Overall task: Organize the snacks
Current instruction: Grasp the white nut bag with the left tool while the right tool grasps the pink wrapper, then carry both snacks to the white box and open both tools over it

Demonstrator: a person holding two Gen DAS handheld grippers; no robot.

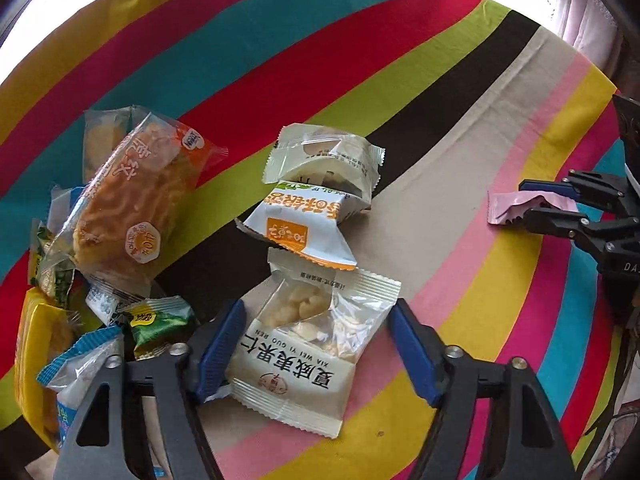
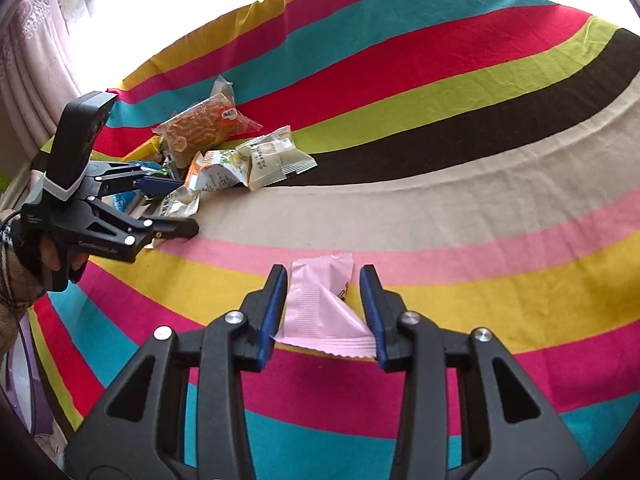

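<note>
A white macadamia packet [image 1: 308,352] lies on the striped cloth between the open fingers of my left gripper [image 1: 320,340]; the left pad touches its edge. A pink packet [image 2: 324,308] lies between the fingers of my right gripper [image 2: 326,312], which stand apart with small gaps on both sides. The pink packet also shows in the left wrist view [image 1: 508,208], with the right gripper [image 1: 532,200] around it. The left gripper shows in the right wrist view [image 2: 176,208], beside the snack pile.
A pile of snacks lies at the left: an orange noodle cake [image 1: 136,196], a white-orange packet [image 1: 304,224], a pale packet [image 1: 324,160], a green packet [image 1: 160,324] and a yellow packet [image 1: 36,356]. The striped cloth [image 2: 440,160] covers the table. Curtains hang behind.
</note>
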